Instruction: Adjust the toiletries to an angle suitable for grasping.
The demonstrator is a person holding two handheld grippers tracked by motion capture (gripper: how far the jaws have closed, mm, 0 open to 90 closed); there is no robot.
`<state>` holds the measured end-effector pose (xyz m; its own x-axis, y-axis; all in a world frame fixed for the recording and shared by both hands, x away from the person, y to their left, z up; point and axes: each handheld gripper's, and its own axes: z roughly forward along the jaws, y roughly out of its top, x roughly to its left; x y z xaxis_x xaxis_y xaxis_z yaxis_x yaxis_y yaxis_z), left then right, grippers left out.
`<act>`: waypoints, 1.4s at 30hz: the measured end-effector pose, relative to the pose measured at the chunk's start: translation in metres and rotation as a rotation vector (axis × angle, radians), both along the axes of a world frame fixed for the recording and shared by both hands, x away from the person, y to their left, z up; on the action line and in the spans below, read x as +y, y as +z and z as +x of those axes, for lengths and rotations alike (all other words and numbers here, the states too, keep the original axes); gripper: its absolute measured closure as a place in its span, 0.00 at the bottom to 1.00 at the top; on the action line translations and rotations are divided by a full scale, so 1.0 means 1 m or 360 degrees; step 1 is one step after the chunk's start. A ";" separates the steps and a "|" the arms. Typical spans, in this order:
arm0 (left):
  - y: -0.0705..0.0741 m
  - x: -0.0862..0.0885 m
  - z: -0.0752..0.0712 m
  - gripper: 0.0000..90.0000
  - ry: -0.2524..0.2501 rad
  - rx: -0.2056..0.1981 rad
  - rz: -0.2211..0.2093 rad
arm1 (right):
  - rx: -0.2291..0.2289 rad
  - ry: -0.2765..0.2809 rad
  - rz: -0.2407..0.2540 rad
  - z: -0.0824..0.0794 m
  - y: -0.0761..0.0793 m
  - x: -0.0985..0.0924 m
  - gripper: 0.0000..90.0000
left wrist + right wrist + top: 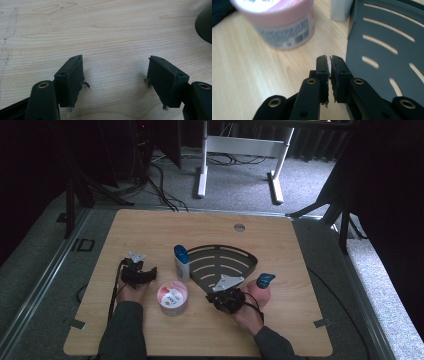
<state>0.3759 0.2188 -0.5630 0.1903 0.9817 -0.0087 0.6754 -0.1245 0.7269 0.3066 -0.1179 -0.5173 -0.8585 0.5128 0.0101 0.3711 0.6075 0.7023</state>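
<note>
My left gripper (137,268) (115,67) rests over bare wood at the table's left, jaws open wide with nothing between them. My right gripper (216,289) (329,60) hovers at the near-left edge of a black slotted corner shelf (222,262) (387,50); its pads almost touch and hold nothing. A pink jar with a white lid (172,298) (279,22) stands between the two hands. A white bottle with a blue cap (181,262) (340,10) stands upright at the shelf's left side. A pink bottle with a blue cap (261,290) is just right of my right hand.
The wooden table (150,230) has a round cable hole (239,227) near its far edge. Beyond it, white desk legs (202,170) and cables (160,190) lie on grey carpet. A dark rounded edge (205,25) shows at the upper right of the left gripper view.
</note>
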 end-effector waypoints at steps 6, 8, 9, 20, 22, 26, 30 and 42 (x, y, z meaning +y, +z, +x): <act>0.000 0.000 0.000 0.33 0.0000 0.0000 0.0000 | -0.0008 -0.0040 -0.0021 -0.015 0.001 -0.028 0.95; 0.000 0.000 0.000 0.33 0.0000 0.0000 0.0000 | -0.0007 -0.0054 -0.0043 -0.018 0.000 -0.038 0.96; 0.000 0.000 0.000 0.33 0.0000 0.0000 0.0000 | -0.0003 -0.0064 -0.0051 -0.020 -0.001 -0.043 0.97; 0.000 0.000 0.000 0.33 0.0000 0.0000 0.0000 | 0.0050 -0.0241 -0.0098 -0.035 -0.013 -0.107 1.00; 0.000 0.000 0.000 0.33 0.0000 0.0000 0.0000 | 0.0053 -0.0270 -0.0097 -0.036 -0.013 -0.116 1.00; 0.000 0.000 0.000 0.33 0.0000 0.0000 0.0000 | 0.0054 -0.0334 -0.0100 -0.037 -0.014 -0.132 1.00; 0.000 0.000 0.000 0.33 -0.0001 0.0001 0.0001 | 0.0057 -0.0401 -0.0101 -0.037 -0.013 -0.148 1.00; 0.000 0.000 0.000 0.33 0.0000 0.0000 0.0000 | 0.0039 -0.0536 -0.0105 -0.021 -0.008 -0.177 1.00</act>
